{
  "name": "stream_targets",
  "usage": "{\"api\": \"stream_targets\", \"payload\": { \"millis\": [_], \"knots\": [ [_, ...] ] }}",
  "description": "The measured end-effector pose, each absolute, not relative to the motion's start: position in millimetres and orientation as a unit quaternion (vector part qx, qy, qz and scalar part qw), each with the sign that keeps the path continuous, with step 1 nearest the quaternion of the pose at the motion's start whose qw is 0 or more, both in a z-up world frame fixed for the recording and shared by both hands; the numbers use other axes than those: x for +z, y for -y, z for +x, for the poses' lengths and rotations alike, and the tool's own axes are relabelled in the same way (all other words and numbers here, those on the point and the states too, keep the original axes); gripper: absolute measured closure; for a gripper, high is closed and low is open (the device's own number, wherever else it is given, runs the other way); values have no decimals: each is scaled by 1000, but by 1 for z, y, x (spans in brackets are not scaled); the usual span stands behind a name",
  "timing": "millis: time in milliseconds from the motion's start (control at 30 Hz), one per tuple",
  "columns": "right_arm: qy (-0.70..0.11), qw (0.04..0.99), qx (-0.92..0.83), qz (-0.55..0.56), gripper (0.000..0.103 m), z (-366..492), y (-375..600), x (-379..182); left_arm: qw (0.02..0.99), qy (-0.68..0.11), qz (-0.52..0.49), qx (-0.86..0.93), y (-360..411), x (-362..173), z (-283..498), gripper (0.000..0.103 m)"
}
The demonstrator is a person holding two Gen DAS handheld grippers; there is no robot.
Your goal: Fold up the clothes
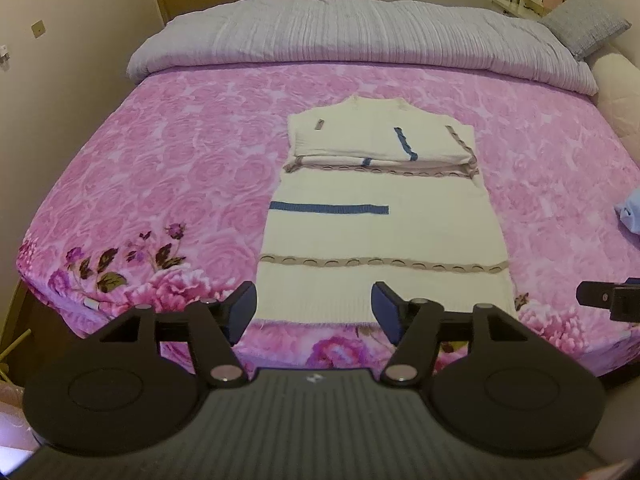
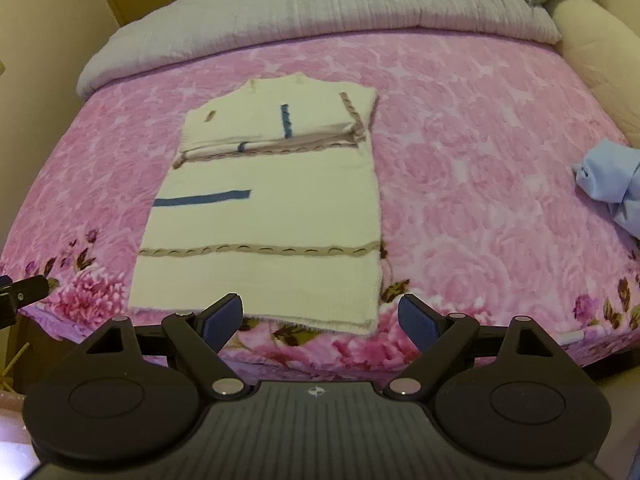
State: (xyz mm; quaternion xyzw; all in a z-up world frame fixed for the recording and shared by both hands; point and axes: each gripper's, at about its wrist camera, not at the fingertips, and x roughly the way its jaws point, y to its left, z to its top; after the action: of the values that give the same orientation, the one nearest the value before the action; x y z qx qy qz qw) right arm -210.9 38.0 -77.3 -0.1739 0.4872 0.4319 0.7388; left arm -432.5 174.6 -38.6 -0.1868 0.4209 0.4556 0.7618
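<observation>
Nearest the left wrist camera, the left gripper (image 1: pixel 314 304) hangs above the near edge of the bed with its jaws spread apart; nothing sits between the blue pads (image 1: pixel 243 305), and they touch neither cloth nor blanket. Beyond them lies the cream knit garment (image 1: pixel 384 228), flat on the pink floral blanket (image 1: pixel 180 160) near the middle of the bed, its hem toward the near edge. Its far part is folded back on itself into a thicker stack, showing a short blue stripe and a scalloped tan band along the fold. A long blue stripe and another tan band cross the single layer closer in.

Seen from the right wrist camera, the right gripper (image 2: pixel 320 316) is likewise released, its jaws set wider than the left's, empty and clear of the fabric, just off the garment's near right corner. A tip of each tool shows at the edge of the other's view.

Far across the bed, a grey quilt (image 1: pixel 360 36) is rolled up along the far edge. At the right side, a crumpled light blue garment (image 2: pixel 612 184) rests on the blanket, well apart from the cream one.
</observation>
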Motion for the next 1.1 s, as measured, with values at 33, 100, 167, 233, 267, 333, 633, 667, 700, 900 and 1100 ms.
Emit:
{"api": "stream_targets", "payload": {
  "millis": [33, 100, 167, 233, 267, 333, 633, 667, 700, 900, 1100],
  "knots": [
    [-486, 738, 434, -176, 15, -213, -38, -74, 761, -422, -189, 456, -174, -37, -435, 42],
    [-487, 735, 437, -180, 14, -216, -37, -71, 758, -426, -192, 455, -173, -36, -438, 41],
    [-490, 732, 436, -186, 14, -219, -38, -69, 756, -430, -194, 453, -173, -38, -440, 41],
    [-494, 729, 435, -189, 14, -222, -39, -71, 755, -435, -195, 451, -173, -41, -440, 41],
    [-496, 728, 435, -190, 14, -223, -38, -72, 754, -437, -196, 449, -173, -43, -441, 41],
    [-500, 726, 432, -191, 14, -226, -38, -77, 753, -441, -197, 446, -174, -46, -441, 41],
    [-509, 724, 422, -198, 14, -229, -46, -84, 755, -451, -200, 432, -187, -55, -441, 39],
    [-509, 724, 421, -198, 14, -229, -48, -84, 754, -453, -200, 432, -189, -55, -440, 39],
    [-510, 725, 419, -197, 14, -228, -50, -85, 753, -455, -200, 431, -191, -56, -440, 39],
    [-525, 721, 406, -198, 14, -224, -64, -96, 747, -472, -205, 420, -213, -71, -438, 39],
    [-536, 723, 392, -190, 14, -219, -86, -129, 747, -475, -228, 406, -252, -112, -448, 32]
  ]
}}
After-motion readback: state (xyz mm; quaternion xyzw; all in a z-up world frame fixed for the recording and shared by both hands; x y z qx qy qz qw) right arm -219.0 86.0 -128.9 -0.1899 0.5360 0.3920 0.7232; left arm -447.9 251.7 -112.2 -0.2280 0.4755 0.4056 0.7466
